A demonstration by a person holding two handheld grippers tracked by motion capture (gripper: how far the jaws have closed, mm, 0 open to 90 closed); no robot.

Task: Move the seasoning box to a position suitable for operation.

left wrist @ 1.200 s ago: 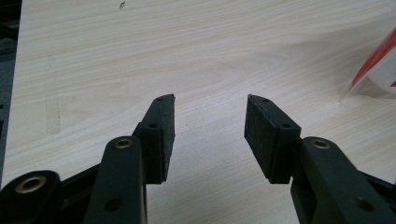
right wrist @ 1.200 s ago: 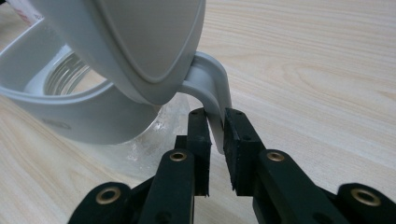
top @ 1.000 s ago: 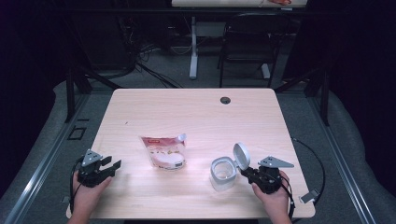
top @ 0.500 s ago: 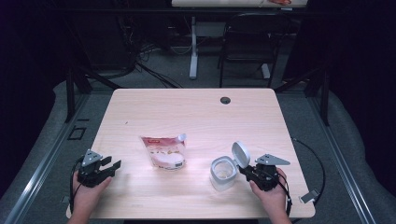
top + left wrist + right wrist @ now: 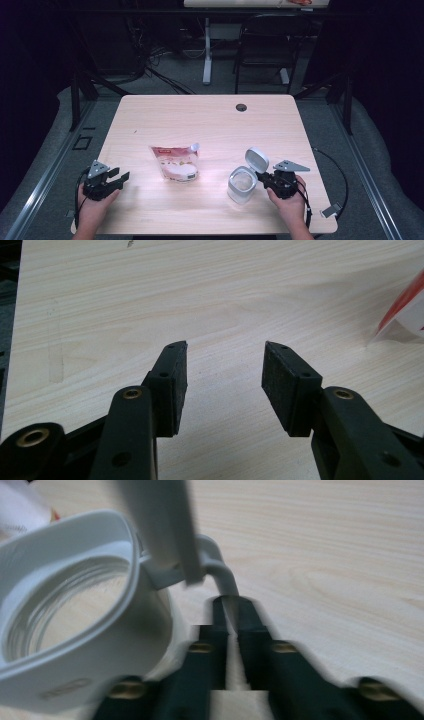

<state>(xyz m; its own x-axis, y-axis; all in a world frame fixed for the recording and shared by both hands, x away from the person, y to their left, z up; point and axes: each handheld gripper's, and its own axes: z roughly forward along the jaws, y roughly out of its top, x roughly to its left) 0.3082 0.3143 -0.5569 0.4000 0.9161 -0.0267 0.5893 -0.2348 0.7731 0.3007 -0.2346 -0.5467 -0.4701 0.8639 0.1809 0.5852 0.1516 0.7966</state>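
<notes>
At lower right of the high view, the right gripper (image 5: 264, 177) meets a white-rimmed clear jar with raised hinged lid (image 5: 242, 184); the left gripper (image 5: 117, 179), lower left, stands open on the pale wooden table (image 5: 210, 125), a red-and-white pouch (image 5: 175, 162) between them. Left gripper view: jaws apart, holding nothing. Right gripper view: jaws, having just closed, pinch the jar's white handle (image 5: 226, 582).

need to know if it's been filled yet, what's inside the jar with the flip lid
Nothing that shows: the jar looks empty, the table's wood visible through its clear bottom. Its lid stands open, and the right gripper is clamped on the handle.
</notes>
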